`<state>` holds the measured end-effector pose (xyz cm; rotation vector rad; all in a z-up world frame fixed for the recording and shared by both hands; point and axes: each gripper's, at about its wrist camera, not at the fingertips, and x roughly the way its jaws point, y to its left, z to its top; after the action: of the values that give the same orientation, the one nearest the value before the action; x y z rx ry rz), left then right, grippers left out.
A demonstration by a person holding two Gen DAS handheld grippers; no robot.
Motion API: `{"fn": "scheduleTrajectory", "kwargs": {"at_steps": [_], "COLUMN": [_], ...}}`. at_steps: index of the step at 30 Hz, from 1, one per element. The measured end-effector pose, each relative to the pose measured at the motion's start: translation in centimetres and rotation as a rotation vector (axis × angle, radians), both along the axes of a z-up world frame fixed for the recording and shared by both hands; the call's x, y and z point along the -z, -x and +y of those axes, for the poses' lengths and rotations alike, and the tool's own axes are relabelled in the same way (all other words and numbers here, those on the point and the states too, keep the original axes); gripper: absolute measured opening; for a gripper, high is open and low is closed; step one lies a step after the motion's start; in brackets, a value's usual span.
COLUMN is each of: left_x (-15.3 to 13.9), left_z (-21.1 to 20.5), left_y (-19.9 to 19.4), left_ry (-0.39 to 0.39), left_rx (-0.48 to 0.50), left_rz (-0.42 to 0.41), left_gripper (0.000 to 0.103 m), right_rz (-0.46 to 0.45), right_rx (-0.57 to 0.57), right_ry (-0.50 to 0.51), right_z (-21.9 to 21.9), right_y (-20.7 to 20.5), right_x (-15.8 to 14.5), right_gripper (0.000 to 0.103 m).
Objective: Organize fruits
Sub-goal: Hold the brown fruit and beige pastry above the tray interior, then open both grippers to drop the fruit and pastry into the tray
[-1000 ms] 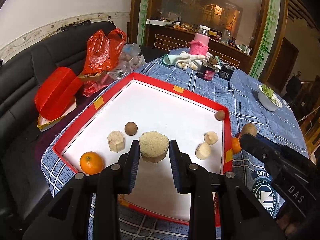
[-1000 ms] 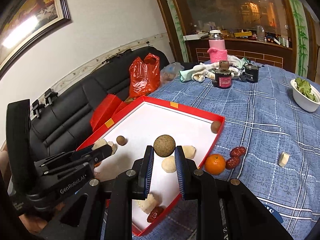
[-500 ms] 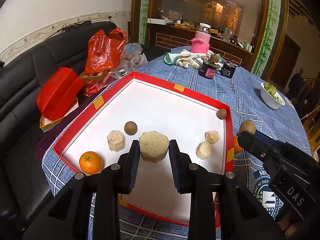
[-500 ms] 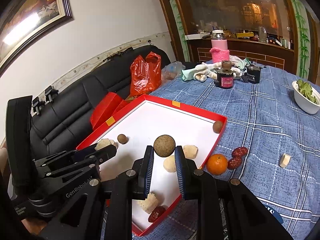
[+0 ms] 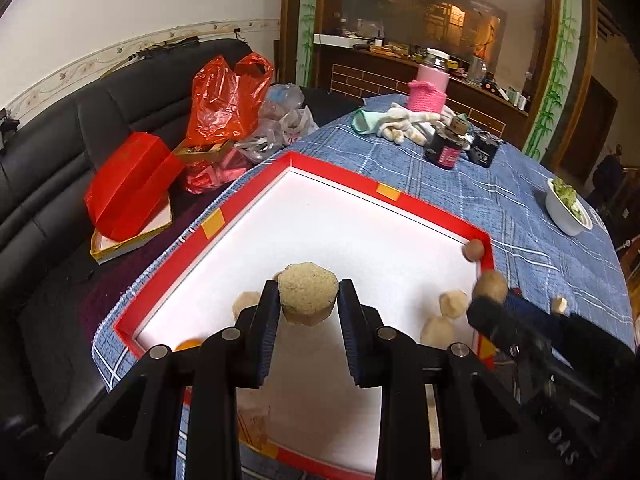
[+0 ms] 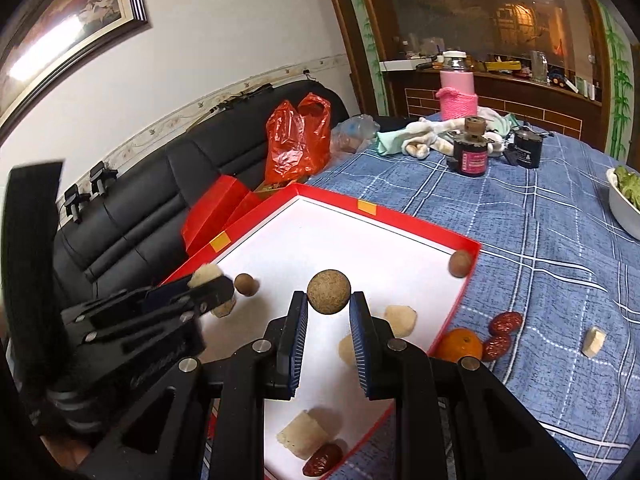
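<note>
A red-rimmed white tray lies on the blue plaid tablecloth. My left gripper is shut on a tan hexagonal fruit chunk, held above the tray's near left part. My right gripper is shut on a round brown fruit above the tray's near side; it also shows in the left wrist view. In the tray lie pale chunks, small brown fruits and a red date. An orange, red dates and a pale chunk lie on the cloth.
A white bowl of greens stands at the right. Dark jars, a pink-sleeved bottle and gloves crowd the far table. A black sofa with red bags and a red box lies left.
My left gripper has lifted and moved forward with the chunk, so the orange and small brown fruit are now mostly hidden behind it. The right gripper holds steady with its fruit.
</note>
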<state>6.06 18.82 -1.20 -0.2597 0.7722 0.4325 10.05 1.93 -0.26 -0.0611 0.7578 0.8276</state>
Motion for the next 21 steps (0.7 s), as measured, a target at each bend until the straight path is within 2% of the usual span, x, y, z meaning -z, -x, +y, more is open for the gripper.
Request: {"fn": "scheduleTrajectory", "kwargs": {"at_steps": [11,18,20,21], "left_x": [1.0,1.7,1.9,1.9], "left_z": [1.2,2.0,2.2,2.3], "left_y": [-1.8,-2.3,-2.4,-2.3], "left_ry": [0.003,0.007,0.017,0.015], "left_rx": [-0.03,-0.083,-0.087,-0.094], "left_rz": [0.044,0.083,0.107,0.112], "left_gripper": [0.027,0.028,0.04,0.056], "right_rz": [0.032,0.051,0.055,0.052], "right_rx": [0.006,0.002,0.002,0.005], "right_ry": [0.049,0.085,0.1,0.104], "right_z": [1.9,3.0,3.3,3.4], "right_y": [-2.0,-2.9,-2.9,-2.8], "right_x": [1.6,2.6,2.9,2.9], "right_gripper": [0.021,0.022,0.023,0.023]}}
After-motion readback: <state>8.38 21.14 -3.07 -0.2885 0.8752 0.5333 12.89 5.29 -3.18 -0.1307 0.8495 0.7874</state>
